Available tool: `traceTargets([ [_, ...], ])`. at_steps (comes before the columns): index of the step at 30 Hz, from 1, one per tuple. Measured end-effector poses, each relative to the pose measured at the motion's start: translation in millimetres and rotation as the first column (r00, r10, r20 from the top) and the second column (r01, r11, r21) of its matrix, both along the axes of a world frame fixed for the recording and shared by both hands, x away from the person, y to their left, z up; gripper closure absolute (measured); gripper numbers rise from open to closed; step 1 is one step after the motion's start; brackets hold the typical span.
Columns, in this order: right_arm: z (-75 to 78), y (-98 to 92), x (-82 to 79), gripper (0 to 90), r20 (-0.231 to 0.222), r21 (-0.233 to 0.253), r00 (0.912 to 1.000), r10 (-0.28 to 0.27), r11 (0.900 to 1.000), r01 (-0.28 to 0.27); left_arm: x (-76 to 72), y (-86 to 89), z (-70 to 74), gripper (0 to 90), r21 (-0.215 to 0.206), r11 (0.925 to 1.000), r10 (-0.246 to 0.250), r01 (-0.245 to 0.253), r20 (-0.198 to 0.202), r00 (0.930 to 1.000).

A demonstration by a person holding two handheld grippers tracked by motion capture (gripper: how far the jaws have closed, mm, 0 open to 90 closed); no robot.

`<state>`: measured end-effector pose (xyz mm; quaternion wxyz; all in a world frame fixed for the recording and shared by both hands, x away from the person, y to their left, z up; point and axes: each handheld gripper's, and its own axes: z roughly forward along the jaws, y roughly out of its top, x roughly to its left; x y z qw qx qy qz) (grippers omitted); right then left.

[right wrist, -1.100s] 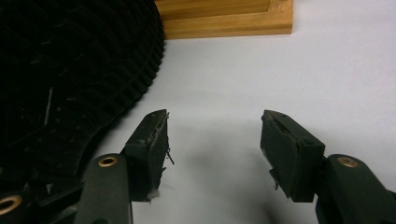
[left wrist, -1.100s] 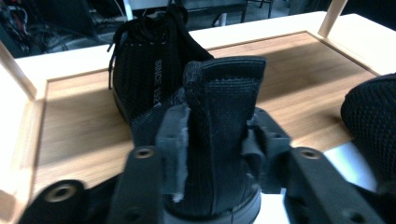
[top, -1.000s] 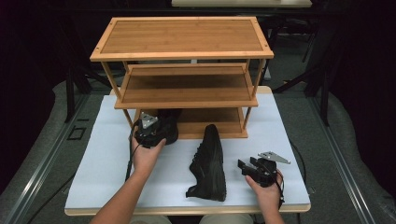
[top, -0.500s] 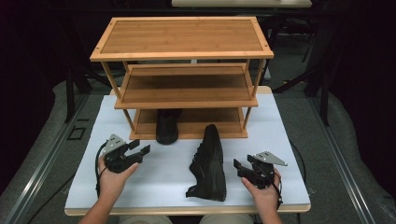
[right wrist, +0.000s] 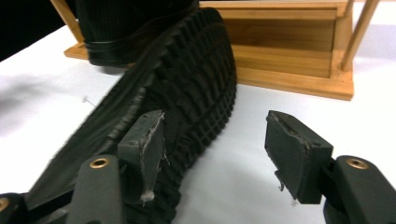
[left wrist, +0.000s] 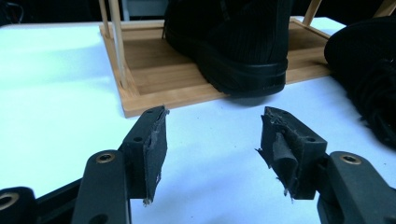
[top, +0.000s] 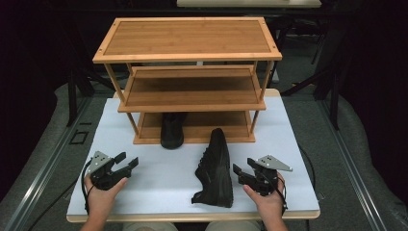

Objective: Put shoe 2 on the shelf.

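While 1 shoe (top: 172, 130) already stood on the bottom shelf of the rack (top: 187, 53), the second shoe (top: 215, 168) lay on its side on the table (top: 159, 178), its long axis running from the rack toward the person. It sat just left of the right gripper (top: 239, 172), whose jaws were apart and empty; the left gripper (top: 127, 162), also spread and empty, was well apart from it.

The middle shelf (top: 191, 91) hides the front of the racked shoe (top: 172, 132).
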<state>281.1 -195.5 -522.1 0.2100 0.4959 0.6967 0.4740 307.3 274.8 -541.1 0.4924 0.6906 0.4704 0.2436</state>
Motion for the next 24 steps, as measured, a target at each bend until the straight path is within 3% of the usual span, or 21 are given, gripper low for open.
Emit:
traceTargets([
  [5,4.9,2.9,-3.4,37.8,0.009,0.005,0.9997,0.024,1.0,-0.024,4.1,-4.8,-6.9,41.3,0.015,0.9997,-0.018,0.018,-0.049,0.9986],
  [8,8.1,5.7,-5.1,39.1,0.014,0.01,0.9994,0.033,0.999,-0.033,4.7,-5.3,-6.8,41.3,0.024,0.9994,-0.023,0.024,-0.058,0.998],
  [13,15.1,12.7,-10.1,39.0,0.036,-0.003,0.9979,0.054,0.999,-0.054,5.6,-2.9,-6.8,41.3,0.024,0.9996,-0.011,0.012,-0.065,0.9978],
  [21,15.2,32.6,-14.4,36.2,0.024,-0.028,0.9927,0.118,0.993,-0.117,5.4,-4.5,-7.3,41.2,0.04,0.9992,0.003,-0.001,-0.057,0.9984],
  [23,12.7,42.5,-15.0,34.7,0.023,-0.075,0.9924,0.121,0.99,-0.119,5.7,-4.9,-7.5,39.7,0.042,0.9991,0.002,0.001,-0.061,0.9981],
  [24,12.7,42.5,-15.0,34.7,0.023,-0.075,0.9924,0.121,0.99,-0.119,5.8,-5.1,-7.8,39.7,0.042,0.9991,0.001,0.002,-0.062,0.9981],
])
